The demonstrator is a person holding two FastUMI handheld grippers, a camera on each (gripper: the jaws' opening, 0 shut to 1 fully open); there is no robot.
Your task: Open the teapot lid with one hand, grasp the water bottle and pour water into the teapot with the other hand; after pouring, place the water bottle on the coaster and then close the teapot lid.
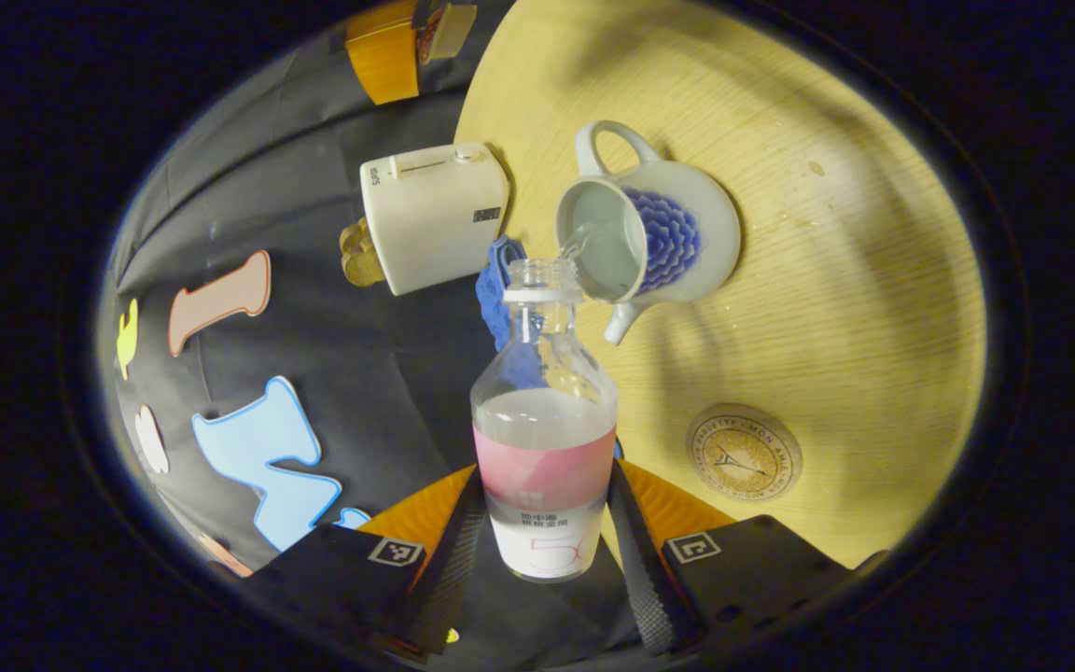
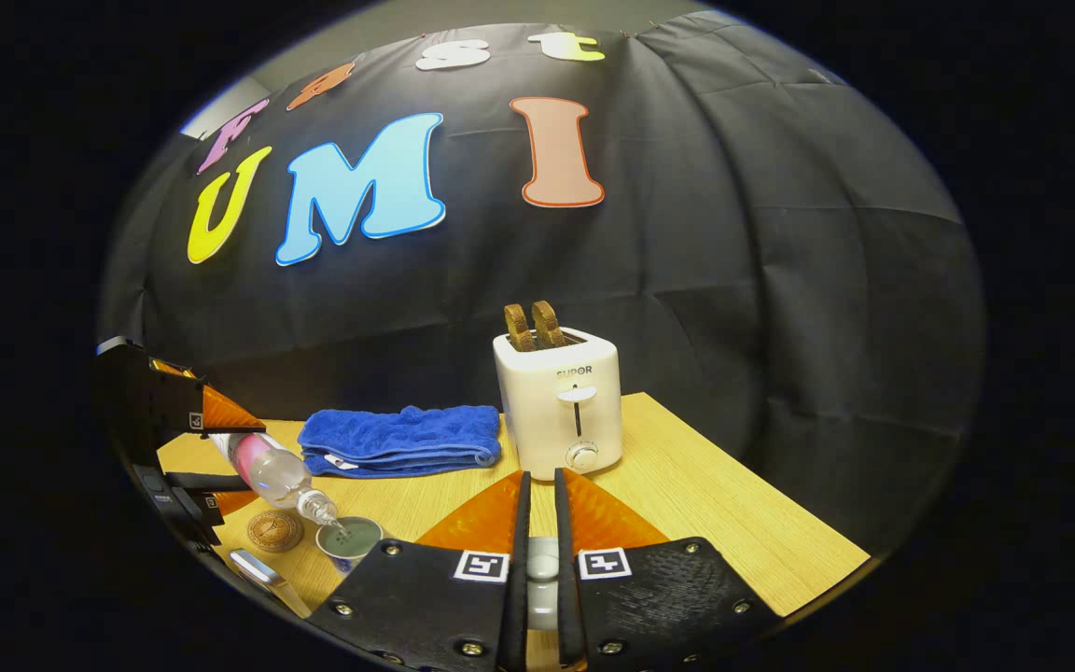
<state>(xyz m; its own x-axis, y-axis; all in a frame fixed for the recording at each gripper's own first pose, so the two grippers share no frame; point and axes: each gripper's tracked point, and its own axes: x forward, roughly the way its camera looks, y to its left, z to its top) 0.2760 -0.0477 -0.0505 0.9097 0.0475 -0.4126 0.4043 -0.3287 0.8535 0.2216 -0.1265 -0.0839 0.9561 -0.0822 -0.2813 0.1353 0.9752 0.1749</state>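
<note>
Jaws, left gripper (image 1: 545, 523): closed on the lower body of the clear plastic water bottle with pink-and-white label (image 1: 545, 448), both fingers pressing its sides at bottom centre of the left gripper view; the bottle is tipped so that its open neck sits over the teapot mouth and a thin stream falls in.

Item, upper left of that view: white two-slot toaster (image 1: 433, 215), with folded blue towel (image 1: 497, 289) just beside it, clear of the pouring line.

Item, centre: white ceramic teapot with blue flower pattern (image 1: 677, 238), lid off, water inside, standing on the light wooden table (image 1: 855, 280).

Item, lower right: round cork coaster (image 1: 744, 453), bare, near the teapot, presumably kept free to receive the bottle.

Jaws, right gripper (image 2: 542, 560): nearly closed, a small pale object (image 2: 542, 560) between them, likely the lid held aside; I cannot tell for certain.
</note>
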